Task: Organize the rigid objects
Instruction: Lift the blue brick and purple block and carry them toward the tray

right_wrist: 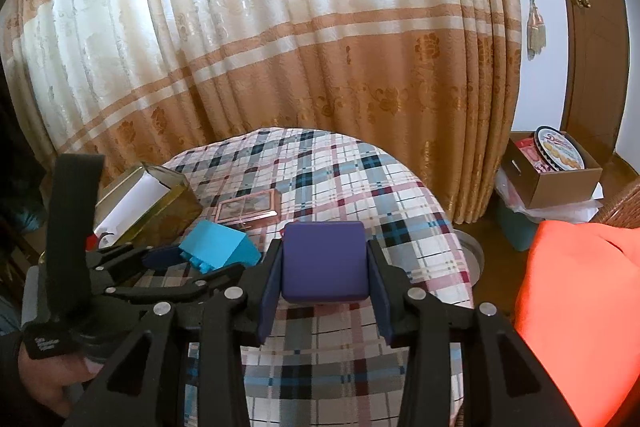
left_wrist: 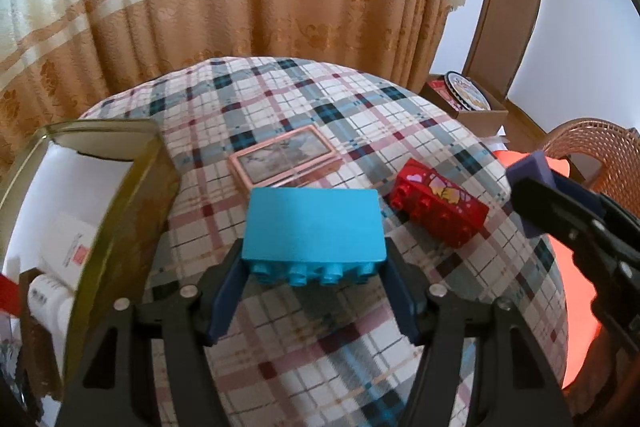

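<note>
A turquoise toy block (left_wrist: 312,223) sits between the fingers of my left gripper (left_wrist: 315,249), studs facing the camera, and both dark pads press on its sides. In the right wrist view the same block (right_wrist: 218,247) hangs tilted in that gripper, just above the plaid cloth. My right gripper (right_wrist: 325,253) is shut on a purple block (right_wrist: 324,259), held over the table's near side; this block (left_wrist: 532,167) also shows at the right edge of the left wrist view. A red printed block (left_wrist: 440,207) lies on its side on the cloth, right of the turquoise one.
The round table (left_wrist: 280,95) carries a plaid cloth. A pink-framed flat case (left_wrist: 284,159) lies behind the turquoise block. An open gold tin (left_wrist: 132,187) stands at the left edge. A cardboard box (right_wrist: 560,187), an orange cloth (right_wrist: 580,307) and a wicker chair (left_wrist: 592,147) are at the right; curtains hang behind.
</note>
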Demonstrator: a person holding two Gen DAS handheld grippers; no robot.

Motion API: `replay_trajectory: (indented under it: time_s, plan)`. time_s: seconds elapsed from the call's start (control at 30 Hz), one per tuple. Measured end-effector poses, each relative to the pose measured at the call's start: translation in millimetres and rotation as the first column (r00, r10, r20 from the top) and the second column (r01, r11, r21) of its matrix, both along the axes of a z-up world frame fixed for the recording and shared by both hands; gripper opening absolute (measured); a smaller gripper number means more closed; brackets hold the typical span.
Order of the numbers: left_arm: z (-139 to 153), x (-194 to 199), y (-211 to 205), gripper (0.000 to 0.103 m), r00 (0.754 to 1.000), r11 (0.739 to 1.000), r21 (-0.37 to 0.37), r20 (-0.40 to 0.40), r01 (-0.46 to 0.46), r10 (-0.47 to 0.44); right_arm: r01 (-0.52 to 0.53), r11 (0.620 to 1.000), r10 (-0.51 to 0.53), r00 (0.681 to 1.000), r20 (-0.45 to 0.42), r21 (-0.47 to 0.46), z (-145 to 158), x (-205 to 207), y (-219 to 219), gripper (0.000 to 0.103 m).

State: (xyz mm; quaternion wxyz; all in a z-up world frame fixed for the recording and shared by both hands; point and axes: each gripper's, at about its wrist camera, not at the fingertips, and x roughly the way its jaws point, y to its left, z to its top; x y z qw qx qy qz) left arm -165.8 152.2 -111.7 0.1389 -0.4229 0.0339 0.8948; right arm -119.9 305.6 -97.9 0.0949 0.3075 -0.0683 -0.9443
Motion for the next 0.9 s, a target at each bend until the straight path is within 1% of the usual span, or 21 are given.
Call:
replay_trajectory:
  time_s: [0.13,0.33,0.63,0.9]
  plan:
    - [1.2,9.1,-5.4,0.064,0.999,1.0,-0.024,-0.033,-0.008,0.008,-0.016,1.0,0.016,1.0,0.007,0.005,-2.3,-0.9,-9.1,0.042]
    - [0.6,20.3,-17.7,0.064,0.998,0.999,-0.029,-0.055,-0.033,0.031,-0.034,0.999,0.034,0.999,0.021,0.01,-5.7,-3.4,-20.6,0.042]
    - [-5.4,27.4,-31.7,0.064,0.997,0.998,-0.008,-0.045,-0.059,0.059,-0.052,0.998,0.051,0.998,0.024,0.033,-5.4,-7.7,-35.0,0.042]
    - [-0.1,33.7,-41.0,0.064,0.994,0.997,0.014,-0.077,-0.079,0.079,-0.062,0.997,0.061,0.998,0.035,0.04,-7.5,-11.6,-44.0,0.042]
